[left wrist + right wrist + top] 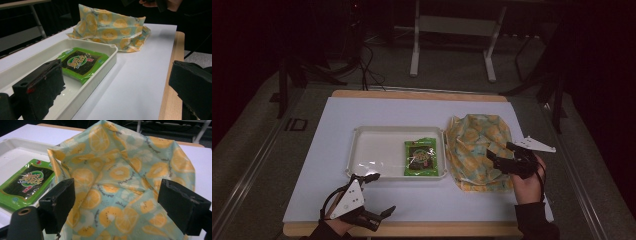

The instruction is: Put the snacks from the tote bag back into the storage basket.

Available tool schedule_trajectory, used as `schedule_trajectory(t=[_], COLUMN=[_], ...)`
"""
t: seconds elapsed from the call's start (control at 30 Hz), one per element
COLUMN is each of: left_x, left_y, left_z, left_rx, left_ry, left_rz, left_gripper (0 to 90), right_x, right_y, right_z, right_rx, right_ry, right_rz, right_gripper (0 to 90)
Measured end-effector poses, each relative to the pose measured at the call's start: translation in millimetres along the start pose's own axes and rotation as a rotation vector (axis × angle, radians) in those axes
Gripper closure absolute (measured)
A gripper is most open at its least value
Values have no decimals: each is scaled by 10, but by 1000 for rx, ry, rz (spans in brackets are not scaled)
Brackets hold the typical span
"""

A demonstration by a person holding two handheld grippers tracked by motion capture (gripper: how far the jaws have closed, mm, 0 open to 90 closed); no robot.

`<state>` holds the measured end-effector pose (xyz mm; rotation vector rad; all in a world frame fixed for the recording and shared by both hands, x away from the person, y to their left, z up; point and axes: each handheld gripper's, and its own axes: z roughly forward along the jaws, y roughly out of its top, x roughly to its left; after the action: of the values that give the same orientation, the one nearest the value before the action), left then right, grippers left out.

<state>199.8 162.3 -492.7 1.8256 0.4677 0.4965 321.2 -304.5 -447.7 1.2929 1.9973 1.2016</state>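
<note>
A white tray [372, 150] sits mid-table with a green seaweed snack packet [421, 158] lying flat in its right end. Right of the tray lies a fruit-print bag [472, 145], yellow orange slices on pale green, rumpled and open toward me. My right gripper [501, 151] hovers open over the bag's right side; the bag's mouth [117, 185] spreads between its jaws. My left gripper [381, 194] is open near the front edge, below the tray's left corner, nothing in it. From the left gripper view the tray [100, 77], packet [81, 62] and bag [110, 28] stretch ahead.
A white sheet [362, 200] covers the wooden tabletop, whose bare rim [422, 229] shows at the front. Beyond the table stand metal frame legs [414, 50] and cables on a dark floor.
</note>
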Motion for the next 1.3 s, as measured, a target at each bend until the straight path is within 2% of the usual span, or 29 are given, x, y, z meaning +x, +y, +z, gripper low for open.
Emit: schedule_trajectory(t=[0.2,0.63,0.87,1.13,1.3], left_x=[0,0,-3,-7,-12], left_y=[-1,1,2,10,13], left_z=[2,4,6,2,2], left_rx=[1,0,4,3,2], left_ry=[-1,-5,-6,-7,-8], left_rz=[0,2,5,5,10], left_gripper=[4,4,4,4,4], right_x=[-49,-104,-131,-159,-149], right_y=[-93,-244,-317,-327,-331], right_z=[-94,-219,-256,-288,-280], right_rx=[-18,-53,-66,-92,-89], right_ry=[-29,-50,-51,-49,-45], right_rz=[3,12,14,18,12], right_gripper=[142,140,139,139,140])
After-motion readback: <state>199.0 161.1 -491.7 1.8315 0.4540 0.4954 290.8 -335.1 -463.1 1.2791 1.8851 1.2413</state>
